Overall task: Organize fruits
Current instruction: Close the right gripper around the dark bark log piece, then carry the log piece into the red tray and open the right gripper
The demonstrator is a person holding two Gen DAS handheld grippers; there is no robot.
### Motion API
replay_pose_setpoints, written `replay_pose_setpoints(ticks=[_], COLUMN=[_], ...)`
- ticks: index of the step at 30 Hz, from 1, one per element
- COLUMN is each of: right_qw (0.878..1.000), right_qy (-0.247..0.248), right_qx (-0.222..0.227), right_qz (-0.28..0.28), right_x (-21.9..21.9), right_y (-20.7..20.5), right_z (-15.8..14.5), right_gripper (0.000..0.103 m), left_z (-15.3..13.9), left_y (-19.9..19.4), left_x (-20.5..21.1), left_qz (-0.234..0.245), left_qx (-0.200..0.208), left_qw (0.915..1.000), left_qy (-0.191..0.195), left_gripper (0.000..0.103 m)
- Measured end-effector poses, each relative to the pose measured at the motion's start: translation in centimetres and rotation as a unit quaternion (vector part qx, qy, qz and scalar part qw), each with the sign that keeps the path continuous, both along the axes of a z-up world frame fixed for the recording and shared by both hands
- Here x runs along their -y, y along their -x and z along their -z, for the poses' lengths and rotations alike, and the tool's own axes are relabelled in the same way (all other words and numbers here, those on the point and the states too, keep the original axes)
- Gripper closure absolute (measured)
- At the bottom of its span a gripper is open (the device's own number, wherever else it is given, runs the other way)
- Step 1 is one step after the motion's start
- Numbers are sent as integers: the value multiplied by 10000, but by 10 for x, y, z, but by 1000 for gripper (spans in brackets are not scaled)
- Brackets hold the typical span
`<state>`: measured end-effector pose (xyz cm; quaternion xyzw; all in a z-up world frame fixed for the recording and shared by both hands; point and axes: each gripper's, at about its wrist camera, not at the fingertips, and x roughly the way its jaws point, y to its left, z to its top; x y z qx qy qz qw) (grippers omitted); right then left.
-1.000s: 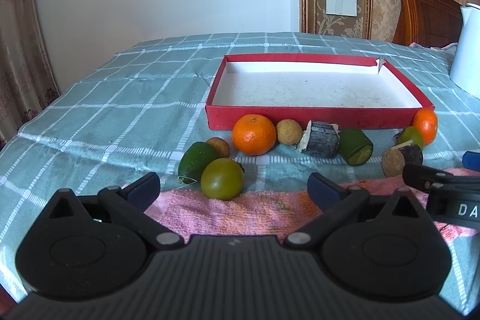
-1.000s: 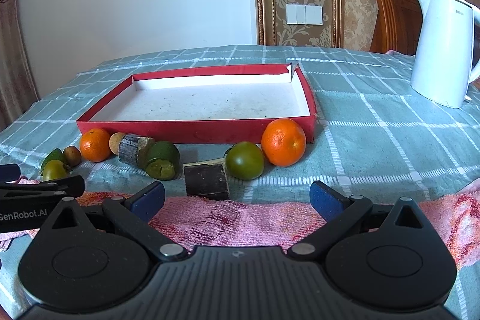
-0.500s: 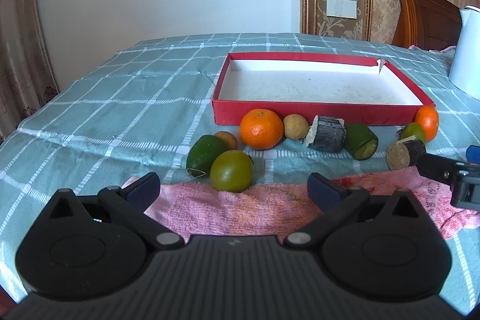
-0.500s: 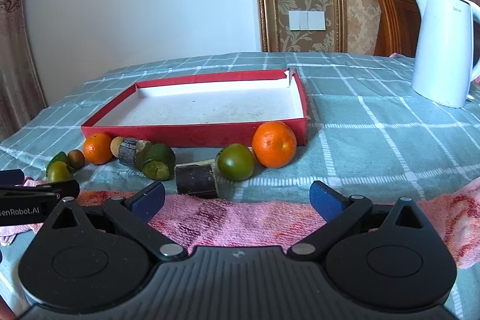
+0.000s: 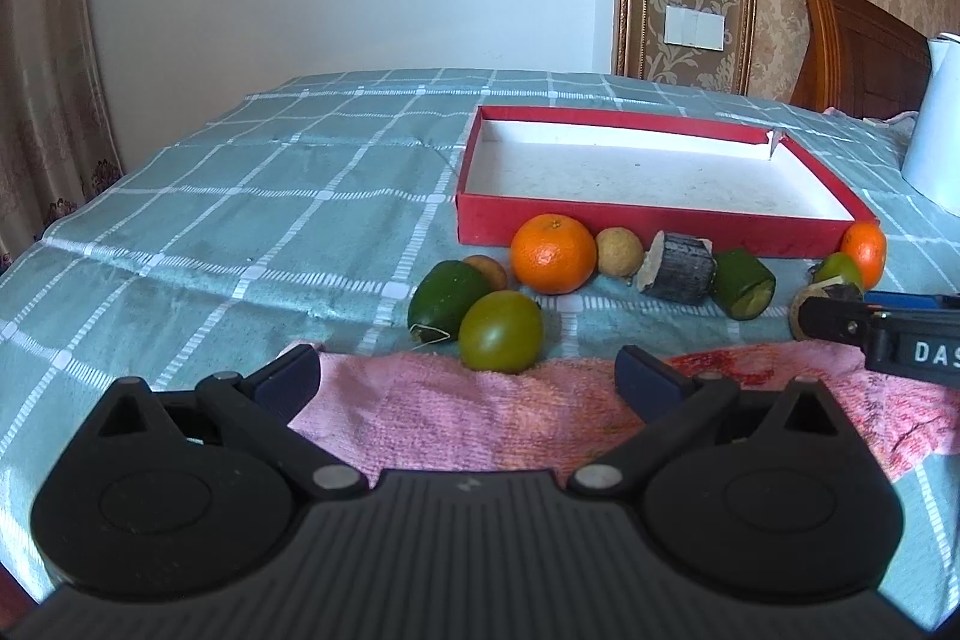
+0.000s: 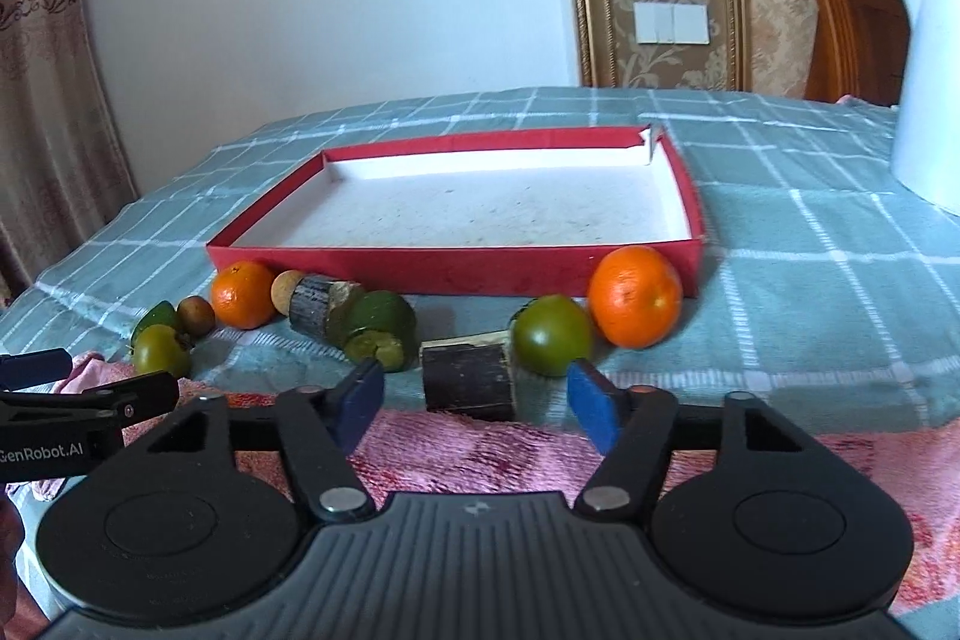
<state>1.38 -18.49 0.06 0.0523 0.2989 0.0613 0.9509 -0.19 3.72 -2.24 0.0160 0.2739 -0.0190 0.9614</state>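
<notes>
Checked tabletop (image 6: 810,244), red box (image 6: 456,274) still without fruit. Both grippers with fingers spread, holding nothing: left gripper (image 5: 468,376) near green fruit (image 5: 501,331), right gripper (image 6: 474,400) around dark stub (image 6: 468,379). Risks: round fruit rolling off when nudged, stub slipping, towel (image 6: 750,466) snagging.

Two oranges lie on the cloth: one orange (image 6: 244,293) at the left of the row, a second orange (image 6: 636,303) by the red tray's right corner. Two round green fruits show, one green fruit (image 6: 555,335) beside that second orange and another green fruit (image 5: 501,330) at the towel's edge. There are two dark cane pieces (image 6: 468,379) (image 5: 678,268), two cut green stalk pieces (image 6: 379,334) (image 5: 447,293), and two small tan longans (image 5: 620,251) (image 6: 196,316). One red tray (image 6: 456,268), one pink towel (image 5: 480,418), one white kettle (image 6: 930,88).
</notes>
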Motion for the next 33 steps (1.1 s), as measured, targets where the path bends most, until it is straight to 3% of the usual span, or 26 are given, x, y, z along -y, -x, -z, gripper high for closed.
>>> replay_pose_setpoints(ticks=[6,13,21,29,33], right_qw=[9999,9997,9996,9994,9993], right_qy=[104,220,69,41,56], right_qx=[-42,49,239,350,377], right_qz=[-83,-107,-136,-57,-46], right_x=[-5,-8,-2,6,9], right_y=[-9,-8,-1,0,-3], right_z=[4,6,-7,-17,-20], right_gripper=[70,70,70,70,70], left_z=[3,4,-4,0,1], left_y=[2,0,-2,-12,-14], left_x=[-3,-12,0,1,2], left_qz=[77,31,642,1000,1094], left_qx=[72,86,307,41,21], left_qw=[9999,9998,9971,9927,9914], left_qy=[0,164,264,675,716], left_gripper=[0,0,0,0,11])
